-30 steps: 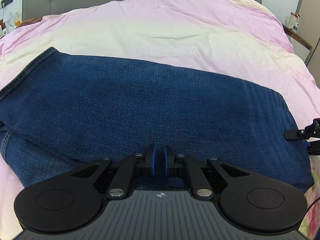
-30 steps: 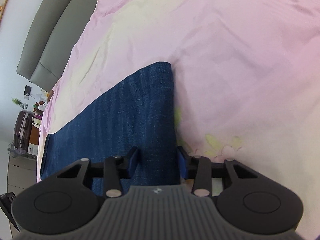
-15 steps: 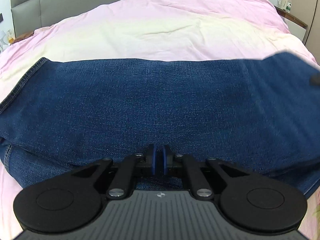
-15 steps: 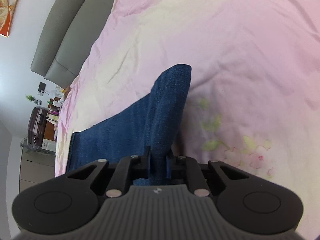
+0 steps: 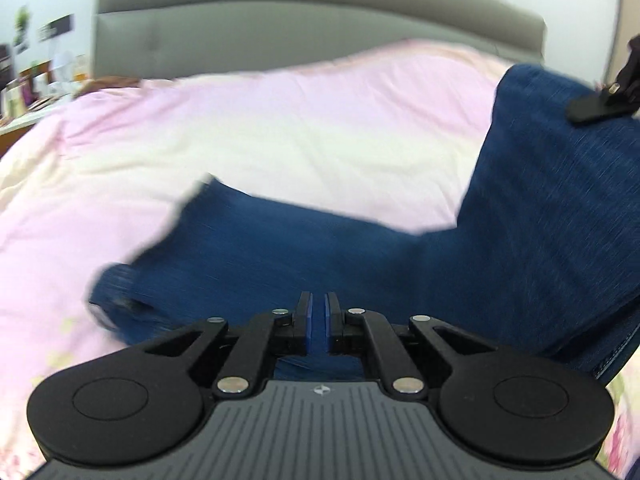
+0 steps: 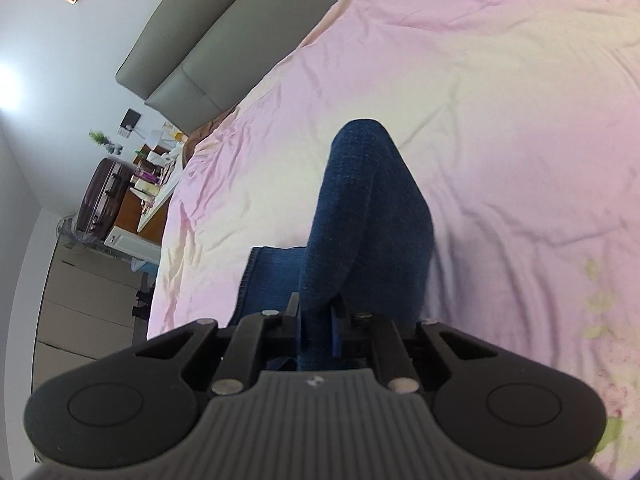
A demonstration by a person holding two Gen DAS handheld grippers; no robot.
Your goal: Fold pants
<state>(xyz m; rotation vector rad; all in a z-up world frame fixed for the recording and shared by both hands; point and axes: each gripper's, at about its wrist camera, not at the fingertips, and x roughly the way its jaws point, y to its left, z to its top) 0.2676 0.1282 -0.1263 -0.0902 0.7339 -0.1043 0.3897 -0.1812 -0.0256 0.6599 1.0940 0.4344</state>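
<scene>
Mid-fold. Jeans (image 5: 360,248) partly raised off the bed (image 5: 280,128): my right gripper (image 6: 318,320) has its jaws clenched on a bunched ridge of denim, lifted high; my left gripper (image 5: 318,316) has its jaws pinched on the near edge. One end still lies on the duvet. Left to do, I judge: carry the raised end over, lay it down, smooth. Denim dark blue, heavy, fine-speckled weave, stitched hem. Duvet pink-to-cream, softly creased, floral print at its edge. Headboard (image 5: 320,32) grey, padded.

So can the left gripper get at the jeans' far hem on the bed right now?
Probably not: the left gripper is already shut on the jeans. The hem lies unobstructed on the pink duvet, but reaching it means letting go first.
</scene>
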